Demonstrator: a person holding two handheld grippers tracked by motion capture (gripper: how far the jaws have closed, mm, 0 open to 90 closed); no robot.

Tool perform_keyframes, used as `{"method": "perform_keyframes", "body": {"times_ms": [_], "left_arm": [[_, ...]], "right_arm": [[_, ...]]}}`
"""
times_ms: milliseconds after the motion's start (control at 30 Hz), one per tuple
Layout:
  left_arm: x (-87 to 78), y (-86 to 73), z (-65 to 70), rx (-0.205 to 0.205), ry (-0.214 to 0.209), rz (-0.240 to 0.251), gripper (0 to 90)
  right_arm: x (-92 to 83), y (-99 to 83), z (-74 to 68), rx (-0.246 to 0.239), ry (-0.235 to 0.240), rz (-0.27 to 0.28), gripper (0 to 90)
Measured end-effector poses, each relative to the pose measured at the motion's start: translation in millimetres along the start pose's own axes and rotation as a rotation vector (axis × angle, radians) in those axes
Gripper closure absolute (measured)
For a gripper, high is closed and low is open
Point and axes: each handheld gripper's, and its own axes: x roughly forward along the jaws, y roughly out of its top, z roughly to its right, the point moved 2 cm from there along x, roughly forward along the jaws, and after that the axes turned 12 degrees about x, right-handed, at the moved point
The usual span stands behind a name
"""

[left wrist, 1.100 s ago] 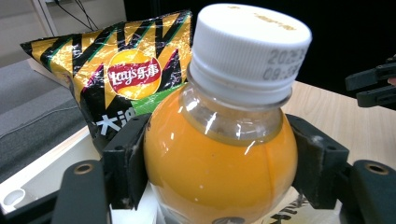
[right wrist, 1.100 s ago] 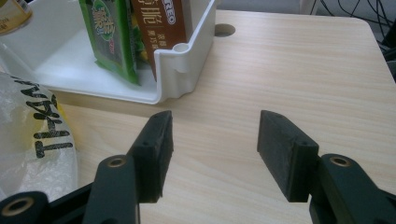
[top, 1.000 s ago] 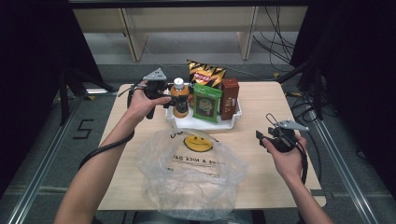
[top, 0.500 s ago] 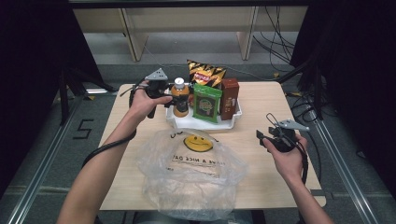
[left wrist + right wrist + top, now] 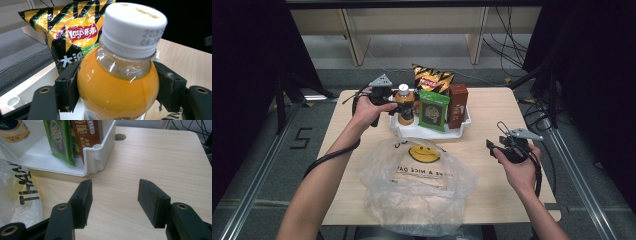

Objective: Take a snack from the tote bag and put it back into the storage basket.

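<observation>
An orange drink bottle (image 5: 405, 102) with a white cap stands at the left end of the white tray (image 5: 432, 132). My left gripper (image 5: 399, 106) is shut on it. In the left gripper view both pads press the bottle (image 5: 117, 62) at its shoulder, just under the neck. My right gripper (image 5: 490, 146) hovers over the table's right side, to the right of the plastic bag (image 5: 417, 185). Its jaws (image 5: 113, 200) stand open with only bare tabletop between them.
The tray also holds a yellow-black chips bag (image 5: 432, 79), a green packet (image 5: 433, 110) and a brown box (image 5: 457, 105), all upright. The clear bag with a smiley face lies crumpled at the front centre. Bare wood lies to the right of the tray corner (image 5: 97, 157).
</observation>
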Motion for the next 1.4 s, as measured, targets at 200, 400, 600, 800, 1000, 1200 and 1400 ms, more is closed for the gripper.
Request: {"method": "perform_keyframes", "body": {"times_ms": [200, 400, 600, 800, 1000, 1200, 1400], "left_arm": [[1.7, -5.0, -2.1, -0.002, 0.004, -0.015, 30.0], [3.3, -6.4, -3.6, 0.004, 0.005, -0.024, 30.0], [6.2, -10.0, -4.2, 0.004, 0.004, -0.034, 30.0], [7.5, -15.5, -4.9, -0.001, 0.0, -0.044, 30.0], [7.7, -20.6, -5.7, -0.004, 0.001, -0.054, 30.0], [8.7, -26.3, -7.1, -0.009, 0.001, -0.066, 30.0], [11.1, -31.8, -8.0, -0.017, 0.005, -0.071, 30.0]], "right_arm": [[2.1, 1.1, 2.9, -0.04, 0.012, 0.003, 45.9], [2.5, 0.5, 2.2, -0.038, 0.022, 0.004, 45.8], [2.7, 0.4, 2.8, -0.044, 0.02, 0.008, 45.8], [2.7, 0.5, 2.8, -0.044, 0.024, 0.01, 45.8], [1.9, 0.3, 2.3, -0.048, 0.008, -0.004, 45.8], [2.1, -0.1, 2.1, -0.047, 0.009, -0.005, 45.8], [2.1, 0.0, 2.6, -0.053, 0.003, -0.006, 45.8]]}}
